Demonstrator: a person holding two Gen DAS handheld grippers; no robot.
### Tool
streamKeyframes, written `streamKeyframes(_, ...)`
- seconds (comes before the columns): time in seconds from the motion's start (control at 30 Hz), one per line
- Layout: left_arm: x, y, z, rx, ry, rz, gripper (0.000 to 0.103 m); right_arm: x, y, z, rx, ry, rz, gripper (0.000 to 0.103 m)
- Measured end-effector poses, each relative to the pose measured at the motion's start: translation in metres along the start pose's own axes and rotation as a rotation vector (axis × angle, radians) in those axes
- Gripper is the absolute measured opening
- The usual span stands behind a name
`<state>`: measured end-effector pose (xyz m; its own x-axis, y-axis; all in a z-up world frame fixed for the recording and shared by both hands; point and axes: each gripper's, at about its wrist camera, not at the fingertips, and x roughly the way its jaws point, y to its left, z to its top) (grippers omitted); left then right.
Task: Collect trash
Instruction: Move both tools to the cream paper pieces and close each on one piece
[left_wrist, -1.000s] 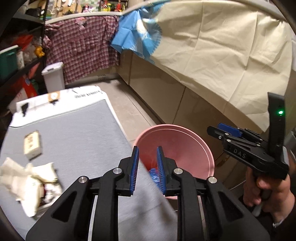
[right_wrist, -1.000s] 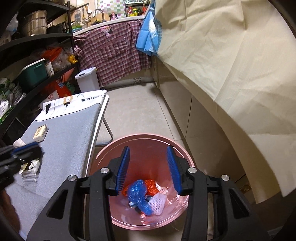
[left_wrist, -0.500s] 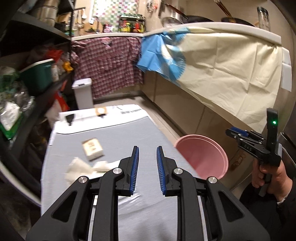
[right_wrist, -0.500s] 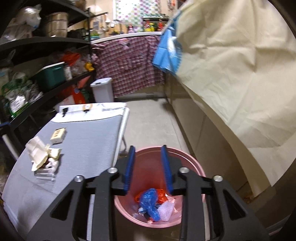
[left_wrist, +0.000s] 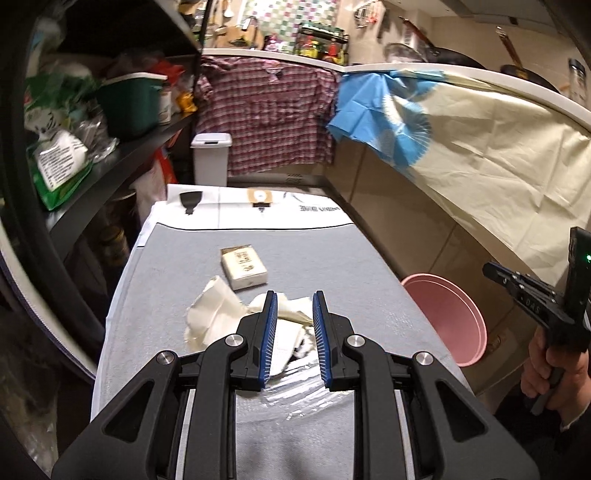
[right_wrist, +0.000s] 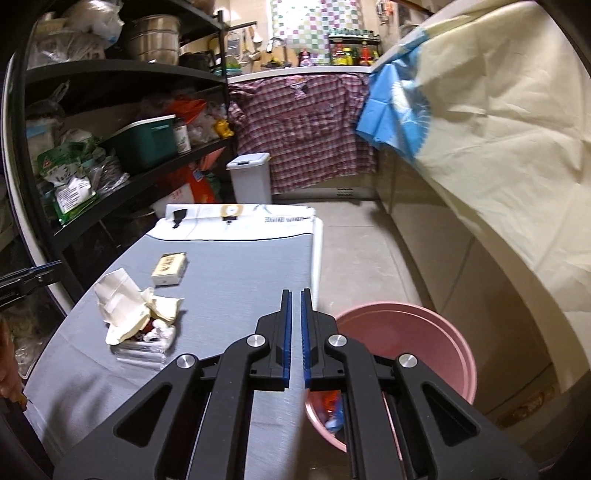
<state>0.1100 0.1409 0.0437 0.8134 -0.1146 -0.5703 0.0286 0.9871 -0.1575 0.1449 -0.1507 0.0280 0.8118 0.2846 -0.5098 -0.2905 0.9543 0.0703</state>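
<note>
A heap of crumpled cream paper lies on the grey table over a clear plastic tray. A small cream box lies just beyond it. My left gripper is open and empty, hovering over the paper heap. My right gripper is shut and empty, above the table's right edge beside the pink bin, which holds blue and red trash. The right gripper also shows in the left wrist view.
Dark shelves packed with bags and a green box stand left of the table. A white pedal bin and a hanging plaid shirt are at the far end. A cream cloth drapes the counter on the right.
My left gripper swung from the pink bin back over the table to the paper heap. My right gripper closed and rose from above the bin toward the table edge.
</note>
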Motion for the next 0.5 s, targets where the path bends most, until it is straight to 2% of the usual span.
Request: streamKeyframes(0.5, 0.022, 0.031, -0.003, -0.091, 0.021, 0.071, 0.02, 0.06, 0.07, 0.01, -0.039, 0.0, 0.163, 0.005)
